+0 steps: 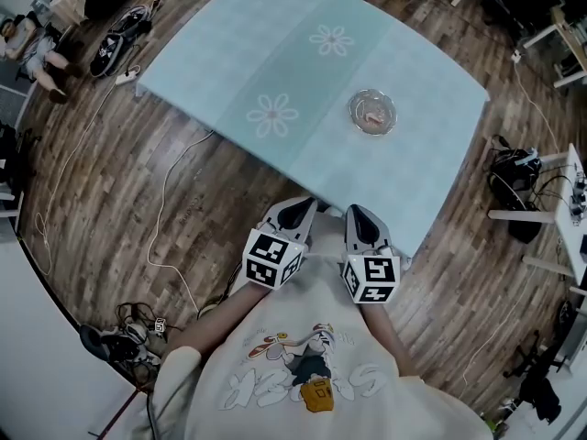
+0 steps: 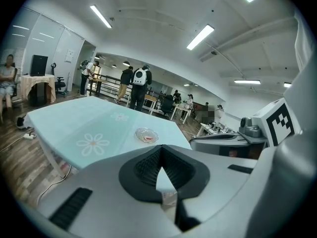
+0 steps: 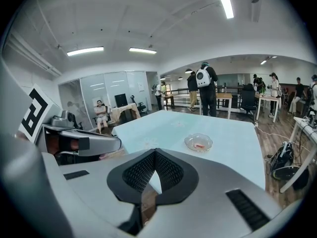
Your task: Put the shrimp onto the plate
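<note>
A small clear glass plate [image 1: 372,113] stands on the pale blue table [image 1: 257,44], toward its right side. A pink shrimp [image 1: 374,116] lies in it. The same plate [image 2: 147,135] with the shrimp [image 2: 149,138] shows far ahead in the left gripper view. In the right gripper view the plate [image 3: 198,143] holds the shrimp [image 3: 198,145] too. My left gripper [image 1: 295,211] and right gripper [image 1: 359,216] hover side by side close to my chest, off the table's near corner. Both are shut with nothing between the jaws [image 2: 159,150] [image 3: 155,152].
The table has two flower prints [image 1: 272,115]. On the wooden floor lie cables [image 1: 165,200], shoes [image 1: 119,39] at the far left and a dark bag [image 1: 514,168] at the right. A white desk [image 1: 569,200] stands to the right. People stand and sit in the background.
</note>
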`<state>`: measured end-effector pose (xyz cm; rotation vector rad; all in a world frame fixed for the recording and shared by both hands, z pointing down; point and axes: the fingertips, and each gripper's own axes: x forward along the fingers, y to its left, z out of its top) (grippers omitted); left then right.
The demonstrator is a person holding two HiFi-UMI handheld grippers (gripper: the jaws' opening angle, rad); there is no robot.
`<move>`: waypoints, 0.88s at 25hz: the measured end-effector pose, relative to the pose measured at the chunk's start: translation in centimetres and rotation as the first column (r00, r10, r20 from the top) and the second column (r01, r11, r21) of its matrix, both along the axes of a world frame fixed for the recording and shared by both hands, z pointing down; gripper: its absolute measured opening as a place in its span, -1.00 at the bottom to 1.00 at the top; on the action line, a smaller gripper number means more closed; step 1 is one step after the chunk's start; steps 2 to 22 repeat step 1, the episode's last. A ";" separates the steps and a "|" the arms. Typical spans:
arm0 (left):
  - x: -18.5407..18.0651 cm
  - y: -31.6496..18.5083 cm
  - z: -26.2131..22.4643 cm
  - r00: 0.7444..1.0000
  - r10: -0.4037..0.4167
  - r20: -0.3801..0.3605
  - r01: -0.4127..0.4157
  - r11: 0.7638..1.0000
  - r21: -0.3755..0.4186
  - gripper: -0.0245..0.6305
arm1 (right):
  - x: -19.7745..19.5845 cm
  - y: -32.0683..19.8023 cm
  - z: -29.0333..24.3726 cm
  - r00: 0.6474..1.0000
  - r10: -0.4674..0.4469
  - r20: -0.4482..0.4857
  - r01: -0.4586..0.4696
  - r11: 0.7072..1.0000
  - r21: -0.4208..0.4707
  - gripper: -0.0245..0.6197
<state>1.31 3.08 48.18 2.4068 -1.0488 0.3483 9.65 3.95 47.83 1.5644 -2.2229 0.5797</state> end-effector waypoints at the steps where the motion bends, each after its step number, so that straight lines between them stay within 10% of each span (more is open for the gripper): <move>1: 0.1 -0.1 -0.1 1.000 0.001 0.000 -0.001 1.000 0.003 -0.90 | 0.0 -0.1 -0.1 1.000 0.000 0.000 0.000 1.000 0.001 -0.85; 22: 0.1 -0.1 -0.1 1.000 0.001 0.000 -0.001 1.000 0.003 -0.90 | 0.0 -0.1 -0.1 1.000 0.000 0.000 0.000 1.000 0.001 -0.85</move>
